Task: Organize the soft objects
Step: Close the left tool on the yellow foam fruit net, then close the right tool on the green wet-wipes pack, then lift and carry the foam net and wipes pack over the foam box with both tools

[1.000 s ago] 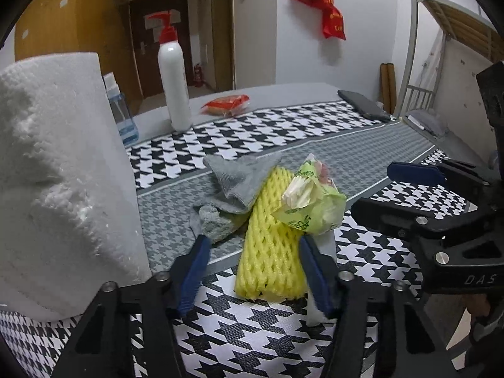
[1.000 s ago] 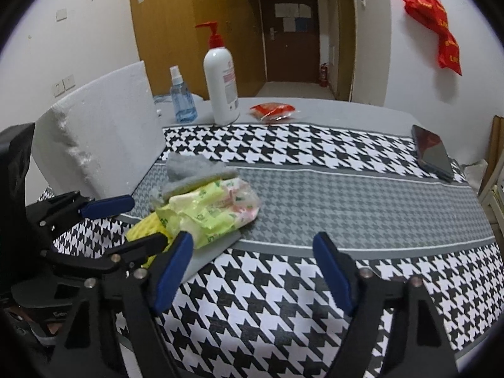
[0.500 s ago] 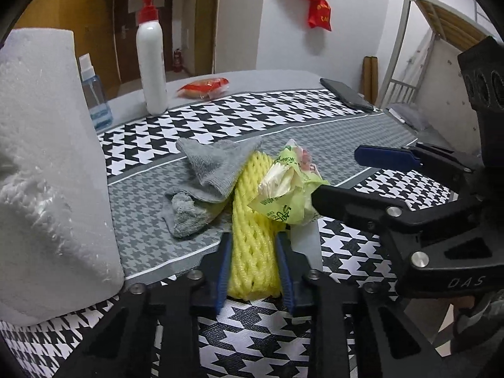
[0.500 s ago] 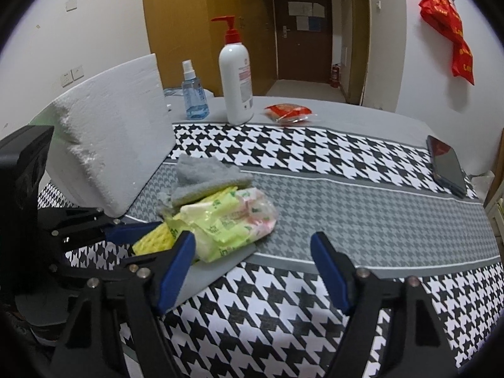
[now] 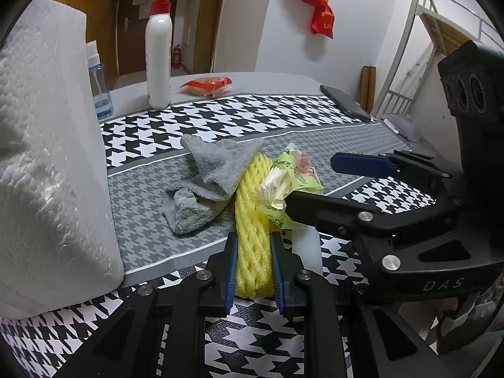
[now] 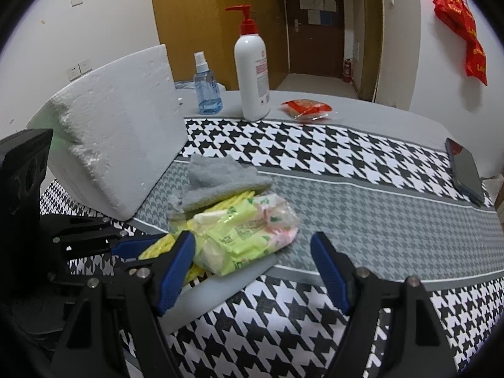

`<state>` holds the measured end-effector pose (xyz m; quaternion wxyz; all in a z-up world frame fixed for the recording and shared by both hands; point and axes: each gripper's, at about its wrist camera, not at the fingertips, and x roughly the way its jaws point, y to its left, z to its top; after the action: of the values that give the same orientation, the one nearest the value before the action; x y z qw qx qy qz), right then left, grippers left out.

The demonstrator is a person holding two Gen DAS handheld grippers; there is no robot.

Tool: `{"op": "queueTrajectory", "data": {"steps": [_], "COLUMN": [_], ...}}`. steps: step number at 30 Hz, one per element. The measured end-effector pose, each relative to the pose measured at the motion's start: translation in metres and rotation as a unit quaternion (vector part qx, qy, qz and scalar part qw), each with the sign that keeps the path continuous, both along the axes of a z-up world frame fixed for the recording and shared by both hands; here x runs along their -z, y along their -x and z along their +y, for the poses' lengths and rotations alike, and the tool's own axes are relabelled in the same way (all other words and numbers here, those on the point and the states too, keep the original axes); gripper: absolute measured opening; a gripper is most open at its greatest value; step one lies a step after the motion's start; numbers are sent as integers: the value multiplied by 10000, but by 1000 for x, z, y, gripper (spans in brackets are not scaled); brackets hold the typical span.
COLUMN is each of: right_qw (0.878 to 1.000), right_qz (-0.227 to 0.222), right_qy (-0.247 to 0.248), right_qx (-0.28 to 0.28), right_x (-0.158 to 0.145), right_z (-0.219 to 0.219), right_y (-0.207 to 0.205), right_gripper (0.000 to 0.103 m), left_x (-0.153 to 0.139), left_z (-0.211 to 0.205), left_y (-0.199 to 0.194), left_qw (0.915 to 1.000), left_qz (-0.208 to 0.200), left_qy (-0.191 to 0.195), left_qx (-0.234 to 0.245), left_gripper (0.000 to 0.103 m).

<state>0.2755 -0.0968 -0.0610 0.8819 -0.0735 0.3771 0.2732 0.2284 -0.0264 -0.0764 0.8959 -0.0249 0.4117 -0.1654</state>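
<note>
**Two grippers at the pile, one gripping**

Three soft things lay heaped on the table point(image 5: 315, 116): a grey sock point(image 5: 214, 173) at 11 o'clock of the heap, a yellow foam net point(image 5: 252, 239) down the middle, and a green tissue pack point(image 5: 283, 189) resting on the net's 1 o'clock side. The left gripper point(image 5: 252, 271) had just been closing, and its blue pads squeezed the net's near end between them. The right gripper point(image 6: 252, 271) stood wide apart, holding nothing, with the pack just beyond its left finger. The sock overlapped the net's far end. Lifting the net could, I judged, tip the pack off and drag the sock along, since both lay on it. The net looked springy and could slip from a light pinch. The foam block point(image 5: 47, 157) at 9 o'clock crowded any leftward swing.
</note>
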Motion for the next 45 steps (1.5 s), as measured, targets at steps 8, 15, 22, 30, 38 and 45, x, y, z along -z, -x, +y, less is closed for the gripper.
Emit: {"op": "queueTrajectory", "data": {"steps": [8, 15, 22, 30, 38, 45], "right_qw": [9999, 9996, 9994, 9995, 9994, 9990], "right_qz": [51, 189, 277, 183, -29, -178], "right_qy": [7, -91, -148, -239, -287, -351], "right_qx": [-132, -206, -173, 34, 166, 227], "right_x": [4, 7, 8, 0, -13, -21], "right_z": [10, 11, 8, 0, -9, -13], "right_y": [-4, -8, -8, -1, 13, 24], "right_gripper": [79, 65, 53, 49, 49, 49], "left_x": [1, 1, 2, -6, -18, -28], "left_z": [3, 3, 4, 3, 1, 0], "left_y": [-1, -2, -2, 6, 18, 27], "left_qw": [9999, 9999, 9999, 9999, 9992, 9985], "left_qz": [64, 74, 59, -133, -367, -538], "left_qy": [104, 107, 111, 109, 139, 101], "left_qx": [-4, -5, -13, -14, 6, -6], "left_gripper": [21, 21, 21, 21, 21, 21]}}
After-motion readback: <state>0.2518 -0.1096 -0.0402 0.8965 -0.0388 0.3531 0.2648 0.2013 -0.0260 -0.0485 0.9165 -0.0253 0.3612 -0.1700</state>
